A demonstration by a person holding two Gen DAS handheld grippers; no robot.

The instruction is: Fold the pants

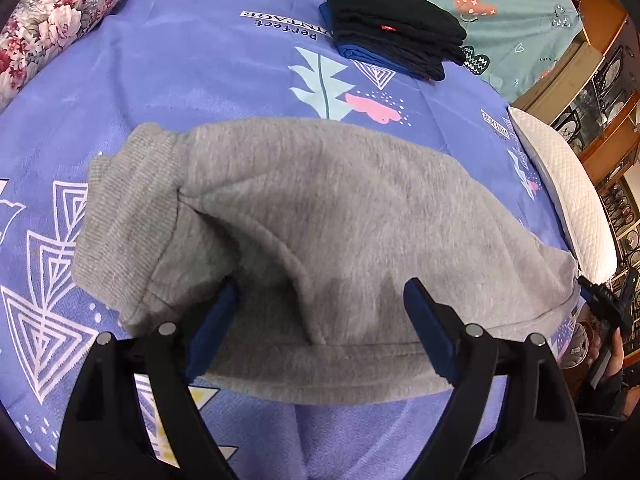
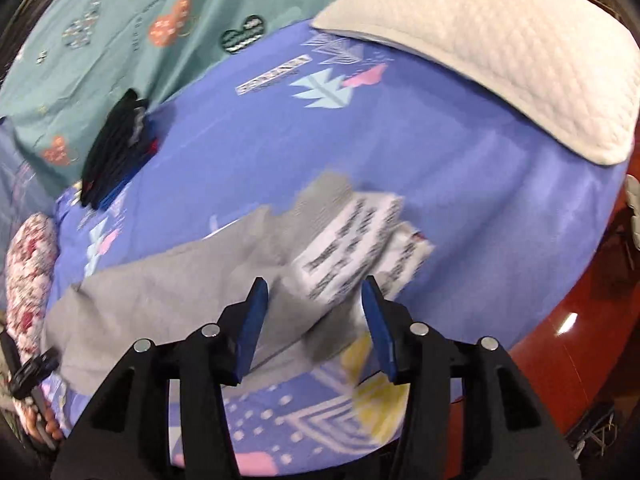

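Grey sweatpants (image 1: 320,200) lie folded on the purple patterned bedspread (image 1: 180,60), ribbed cuffs (image 1: 124,208) at the left. My left gripper (image 1: 320,284) hangs just over the near fold, jaws wide open, no fabric pinched. In the blurred right wrist view the pants (image 2: 160,280) run left, with white printed care labels (image 2: 352,248) showing at the turned-out waist. My right gripper (image 2: 314,280) stands open above that end, its blue pads clear of the cloth. The right gripper (image 1: 604,300) also shows at the pants' right end.
A stack of folded dark garments (image 1: 396,36) sits far back by the teal sheet (image 1: 500,8). A white pillow (image 2: 500,64) lies at the right, a floral pillow (image 1: 60,20) at the left. The red-brown wooden bed frame (image 2: 580,320) bounds the right edge.
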